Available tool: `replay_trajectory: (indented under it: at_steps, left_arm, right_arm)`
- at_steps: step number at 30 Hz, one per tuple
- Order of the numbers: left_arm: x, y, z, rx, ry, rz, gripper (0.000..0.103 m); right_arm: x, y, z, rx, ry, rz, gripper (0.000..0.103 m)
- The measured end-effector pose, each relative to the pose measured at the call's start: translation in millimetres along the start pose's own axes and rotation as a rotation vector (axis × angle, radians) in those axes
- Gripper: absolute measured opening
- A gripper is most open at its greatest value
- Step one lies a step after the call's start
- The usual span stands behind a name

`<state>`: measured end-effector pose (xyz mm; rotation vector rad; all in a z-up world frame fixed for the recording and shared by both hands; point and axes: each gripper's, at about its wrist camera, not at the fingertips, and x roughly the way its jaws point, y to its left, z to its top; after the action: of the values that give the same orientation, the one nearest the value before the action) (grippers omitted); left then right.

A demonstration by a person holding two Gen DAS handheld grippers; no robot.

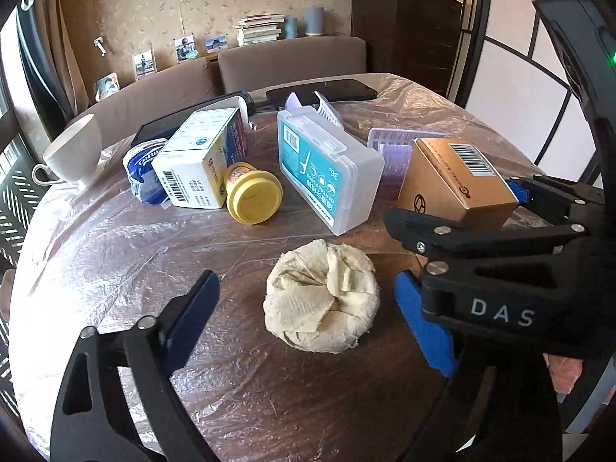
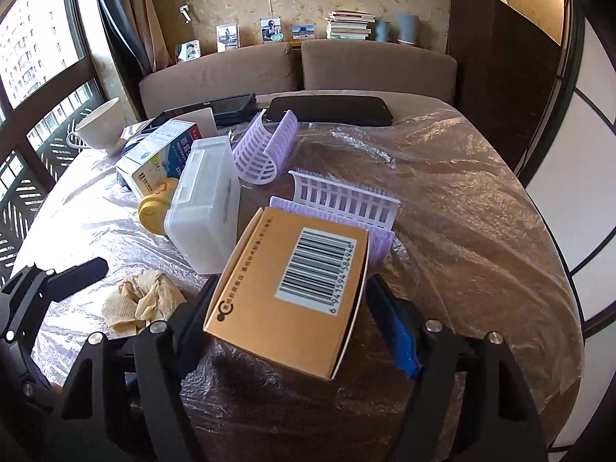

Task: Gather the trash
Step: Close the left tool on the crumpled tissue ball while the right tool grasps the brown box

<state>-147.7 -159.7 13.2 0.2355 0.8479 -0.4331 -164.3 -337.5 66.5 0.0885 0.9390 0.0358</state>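
One crumpled tissue wad (image 1: 321, 294), one tan carton (image 2: 292, 288), one clear floss box (image 1: 327, 169), one yellow-lidded jar (image 1: 252, 192), one white cup (image 1: 75, 150), one medicine box (image 1: 200, 158), two dark phones (image 2: 331, 109) (far side), and three lilac curler pieces (image 2: 265, 150).

Left wrist view rides low over the round table (image 1: 115, 269), looking forward along the left gripper (image 1: 308, 319), whose spread fingers frame a crumpled tissue wad (image 1: 321, 296) close ahead. Beyond it sits the clutter, then the sofa (image 1: 292, 61) and wall. Off to its right, the right gripper (image 1: 516, 200) reaches into frame around the orange box (image 1: 458, 181).

Right wrist view sits a touch higher, same heading, with that orange box (image 2: 292, 288) filling the space between the right gripper's (image 2: 288, 315) fingers, very near the lens. To its left the tissue wad (image 2: 142, 302) and the left gripper (image 2: 77, 273) show. Both views share the clear plastic case (image 1: 327, 169) (image 2: 208, 211), yellow-lidded jar (image 1: 250, 192) (image 2: 154, 211), white cup (image 1: 75, 150) (image 2: 102, 125) and sofa (image 2: 369, 65).
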Motion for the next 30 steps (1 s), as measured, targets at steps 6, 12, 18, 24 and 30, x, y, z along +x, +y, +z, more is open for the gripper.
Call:
replay_trajectory:
  at_steps: [6, 12, 18, 24, 30]
  left_arm:
    - [1.4, -1.2, 1.2, -0.008, 0.002, -0.015, 0.086]
    - [3.5, -4.9, 2.0, 0.000, 0.012, -0.028, 0.072]
    - [3.4, -8.3, 0.4, 0.013, 0.022, -0.024, 0.059]
    - [3.3, -7.3, -0.5, 0.005, 0.024, -0.030, 0.053]
    - [-0.2, -6.1, -0.7, 0.003, 0.015, -0.024, 0.052]
  right_arm:
    - [0.0, 0.4, 2.2, -0.017, -0.010, -0.011, 0.070]
    - [1.4, 1.5, 2.6, -0.026, -0.011, -0.015, 0.064]
    - [3.0, 0.7, 1.9, -0.027, -0.008, -0.022, 0.063]
    - [4.1, 1.5, 1.6, -0.035, -0.006, -0.031, 0.061]
    - [2.2, -0.2, 1.0, -0.033, -0.008, -0.024, 0.051]
